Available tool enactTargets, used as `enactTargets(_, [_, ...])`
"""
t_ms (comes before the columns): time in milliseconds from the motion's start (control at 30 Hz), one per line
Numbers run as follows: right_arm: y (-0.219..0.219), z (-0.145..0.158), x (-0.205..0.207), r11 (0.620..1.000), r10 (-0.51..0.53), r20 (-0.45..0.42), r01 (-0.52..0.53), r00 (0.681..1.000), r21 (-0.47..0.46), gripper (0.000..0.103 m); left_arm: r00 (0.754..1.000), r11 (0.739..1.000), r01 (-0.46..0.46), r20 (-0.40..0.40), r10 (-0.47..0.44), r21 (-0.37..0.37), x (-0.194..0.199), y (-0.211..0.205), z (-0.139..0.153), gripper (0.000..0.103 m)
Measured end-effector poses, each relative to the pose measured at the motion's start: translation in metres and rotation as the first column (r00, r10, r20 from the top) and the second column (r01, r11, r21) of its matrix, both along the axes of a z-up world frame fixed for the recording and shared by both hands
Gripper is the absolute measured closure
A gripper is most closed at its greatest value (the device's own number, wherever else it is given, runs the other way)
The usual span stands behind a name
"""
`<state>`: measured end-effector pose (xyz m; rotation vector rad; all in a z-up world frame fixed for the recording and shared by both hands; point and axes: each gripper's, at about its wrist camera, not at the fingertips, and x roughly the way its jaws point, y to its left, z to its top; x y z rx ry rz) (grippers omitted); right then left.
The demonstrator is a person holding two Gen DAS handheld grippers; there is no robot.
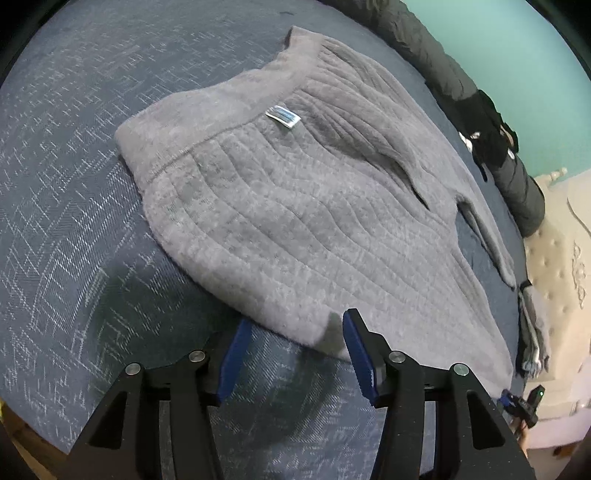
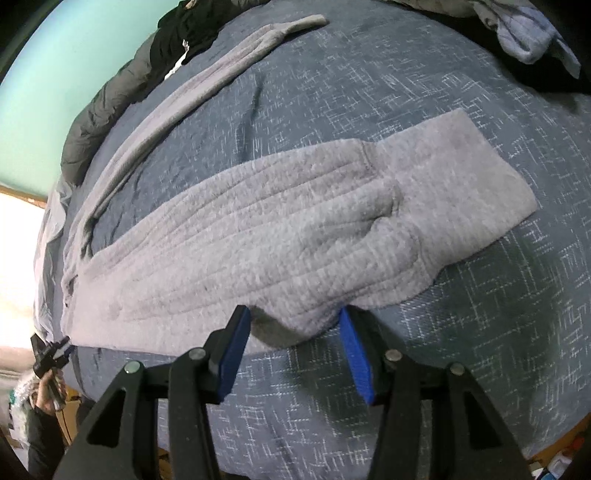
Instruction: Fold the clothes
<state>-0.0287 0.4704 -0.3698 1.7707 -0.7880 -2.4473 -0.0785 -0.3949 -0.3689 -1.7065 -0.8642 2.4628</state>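
Sweater (image 1: 280,206), grey and quilted, spread flat on a blue flecked bedspread (image 1: 74,184).

Left wrist view:
- Lies straight ahead of the left gripper (image 1: 297,321), with its long axis running away from the jaws toward a plain band (image 1: 207,110) at the far end.
- Carries a small label (image 1: 282,116) just by that band.
- Left gripper stands with jaws wide apart, holding nothing, poised at the near edge of the cloth.

Right wrist view:
- Lies crosswise to the right gripper (image 2: 292,314), with the band (image 2: 454,173) off to the right.
- Right gripper is likewise spread and empty, its blue pads either side of a slightly raised lip of the long near edge.
- Judged the better placed of the two for a pinch on that long edge; left gripper better placed for the end.
- One sleeve (image 2: 207,85) trails far away toward the upper left, well beyond both grippers.

Hard to make out:
- whether the band is hem or collar;
- whether the body lies single or already doubled;
- where the second sleeve is, not traceable in either view;
- a dark padded bundle (image 1: 436,62) and a pale blue cloth (image 2: 528,33) at the bed's far margin, cut off by the lens rim.
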Motion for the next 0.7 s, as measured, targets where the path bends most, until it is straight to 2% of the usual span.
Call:
enactTargets(100, [-0.001, 0.0, -0.001, 1.0, 0.003, -0.002, -0.003, 1.0, -0.006, 0.052, 1.0, 1.0, -0.008, -0.008, 0.008, -0.011, -0.003, -0.002, -0.001, 0.05])
enactTargets(200, [-0.002, 0.001, -0.001, 1.0, 0.004, -0.009, -0.004, 1.0, -0.009, 0.052, 1.0, 1.0, -0.017, -0.017, 0.017, -0.021, -0.006, -0.004, -0.001, 0.066])
enactTargets(267, [-0.003, 0.002, -0.001, 1.0, 0.002, -0.012, -0.002, 1.0, -0.001, 0.052, 1.0, 1.0, -0.012, -0.027, 0.011, -0.027, -0.007, -0.004, 0.004, 0.072])
enactTargets(333, [-0.002, 0.001, -0.002, 1.0, -0.011, -0.017, 0.011, 1.0, -0.004, 0.052, 0.999, 0.999, -0.006, -0.038, 0.005, -0.032, -0.008, -0.004, 0.008, 0.082])
enactTargets(433, [0.0, 0.005, -0.004, 1.0, -0.022, -0.039, 0.022, 0.999, -0.005, 0.053, 0.999, 0.999, 0.002, -0.053, -0.004, -0.04, -0.009, -0.003, 0.015, 0.087])
enactTargets(567, [-0.002, 0.009, -0.006, 1.0, -0.013, -0.051, 0.014, 0.999, 0.014, 0.065, 0.997, 0.999, 0.013, -0.074, -0.017, -0.05, -0.011, -0.002, 0.025, 0.094])
enactTargets(633, [-0.003, 0.011, -0.007, 0.999, -0.013, -0.058, 0.015, 0.998, 0.035, 0.086, 0.996, 0.998, 0.018, -0.084, -0.023, -0.056, -0.012, -0.002, 0.029, 0.097])
enactTargets(700, [-0.004, 0.014, -0.008, 0.999, -0.016, -0.071, 0.02, 0.997, 0.047, 0.09, 0.995, 0.998, 0.023, -0.095, -0.029, -0.061, -0.013, -0.001, 0.034, 0.098])
